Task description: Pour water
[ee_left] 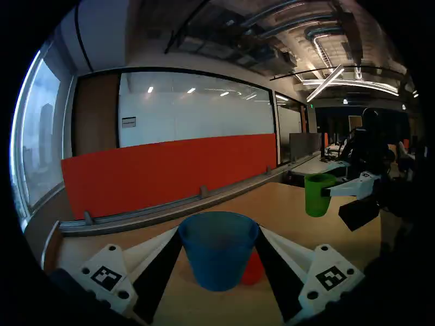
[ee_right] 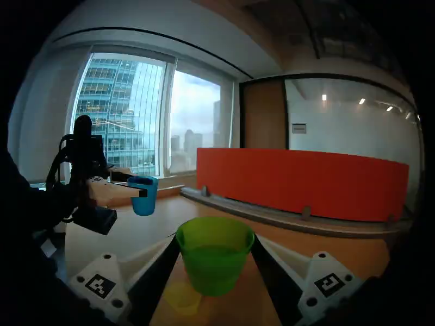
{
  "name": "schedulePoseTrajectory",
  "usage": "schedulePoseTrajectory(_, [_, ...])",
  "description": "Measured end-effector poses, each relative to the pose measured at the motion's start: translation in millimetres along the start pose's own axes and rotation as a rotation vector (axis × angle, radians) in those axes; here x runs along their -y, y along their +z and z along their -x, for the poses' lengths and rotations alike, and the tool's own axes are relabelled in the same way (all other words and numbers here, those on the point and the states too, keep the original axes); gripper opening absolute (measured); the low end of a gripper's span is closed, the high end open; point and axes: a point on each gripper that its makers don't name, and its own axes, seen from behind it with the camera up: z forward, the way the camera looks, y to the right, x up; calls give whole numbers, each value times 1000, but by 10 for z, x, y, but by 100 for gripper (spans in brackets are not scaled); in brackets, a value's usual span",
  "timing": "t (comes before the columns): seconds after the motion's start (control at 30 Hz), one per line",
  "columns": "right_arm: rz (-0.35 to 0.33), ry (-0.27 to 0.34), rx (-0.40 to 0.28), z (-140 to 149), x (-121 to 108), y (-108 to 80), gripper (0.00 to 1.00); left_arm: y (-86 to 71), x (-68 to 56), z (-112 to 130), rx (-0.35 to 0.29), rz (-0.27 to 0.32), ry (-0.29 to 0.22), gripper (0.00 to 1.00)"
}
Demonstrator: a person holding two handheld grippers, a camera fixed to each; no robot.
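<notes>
My left gripper (ee_left: 218,234) is shut on a blue cup (ee_left: 217,255), held upright above the wooden table (ee_left: 274,202). A red object (ee_left: 253,270) peeks out just behind the cup's lower right side. In the right gripper view, my right gripper (ee_right: 215,243) is shut on a green cup (ee_right: 215,258), also upright over the table (ee_right: 217,214). A yellow object (ee_right: 182,298) lies below it to the left. Each view shows the other gripper farther off: the right gripper (ee_left: 336,191) with the green cup (ee_left: 317,194), and the left gripper (ee_right: 133,190) with the blue cup (ee_right: 144,196). I cannot tell what either cup contains.
An orange partition (ee_left: 174,168) with a metal rail (ee_left: 201,204) runs along the table's far edge. Tall windows (ee_right: 136,119) stand beyond it. A glass wall (ee_left: 196,108) rises behind the partition, with office desks (ee_left: 321,163) to the right.
</notes>
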Motion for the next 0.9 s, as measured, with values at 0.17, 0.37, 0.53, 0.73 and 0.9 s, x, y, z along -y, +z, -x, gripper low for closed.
schedulePoseTrajectory(0.17, [2,1,34,130,-25,-14,92,-25,13,143,38,4,8,88])
schedulePoseTrajectory(0.37, [4,21,74,290,-76,-38,92,-55,-15,327,86,15,15,89])
schedulePoseTrajectory(0.53, [1,23,120,455,-100,-63,92,-63,-55,543,137,24,21,89])
schedulePoseTrajectory(0.73, [-8,24,182,645,-100,-88,92,-73,-104,750,194,37,34,89])
schedulePoseTrajectory(0.9, [-14,24,227,780,-107,-107,92,-89,-145,892,240,49,40,89])
